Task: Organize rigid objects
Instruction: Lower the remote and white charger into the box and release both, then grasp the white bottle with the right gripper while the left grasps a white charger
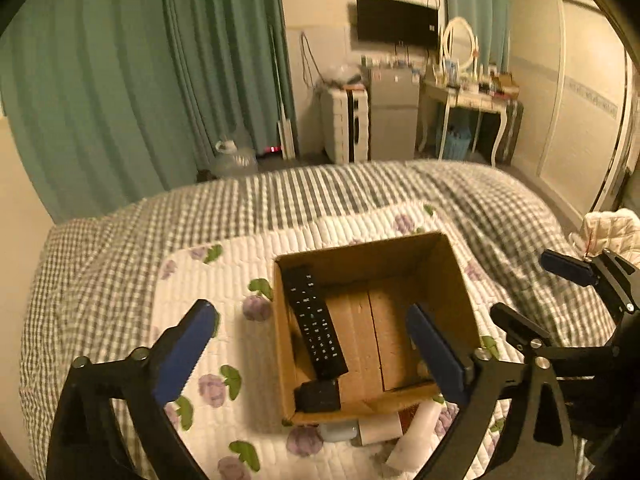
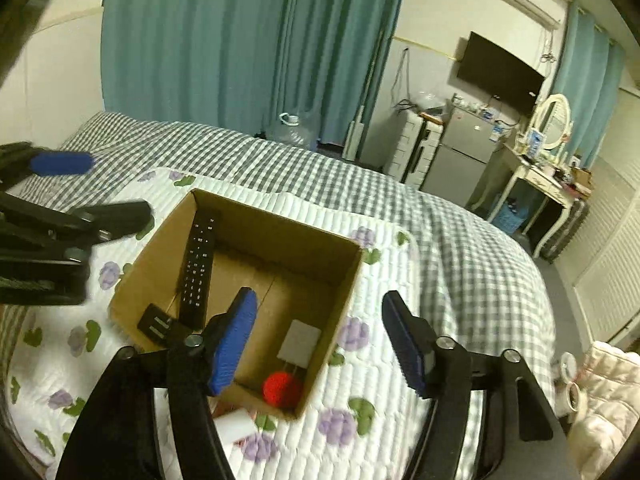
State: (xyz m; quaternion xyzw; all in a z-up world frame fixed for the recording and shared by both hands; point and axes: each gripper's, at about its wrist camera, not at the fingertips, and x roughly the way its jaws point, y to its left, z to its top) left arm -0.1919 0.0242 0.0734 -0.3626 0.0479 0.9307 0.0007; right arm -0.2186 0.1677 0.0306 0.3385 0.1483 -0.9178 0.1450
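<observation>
An open cardboard box (image 1: 452, 264) (image 2: 344, 300) sits on a floral quilt on the bed. Inside it a long black remote (image 1: 314, 322) (image 2: 198, 262) leans along the left wall, a small black block (image 1: 319, 396) (image 2: 156, 326) lies at the near left corner, and a red ball (image 2: 282, 390) and a white plug adapter (image 2: 299, 344) lie at the near right. My left gripper (image 1: 312, 356) is open and empty above the box. My right gripper (image 2: 320, 344) is open and empty over the box's right wall; it also shows at the right of the left wrist view (image 1: 532, 300).
White tubes and small bottles (image 1: 384, 432) lie on the quilt (image 1: 224, 280) just in front of the box; one shows in the right wrist view (image 2: 236, 424). A padded cream cloth (image 2: 608, 376) lies at the bed's right edge. A dresser, fridge and curtains stand beyond the bed.
</observation>
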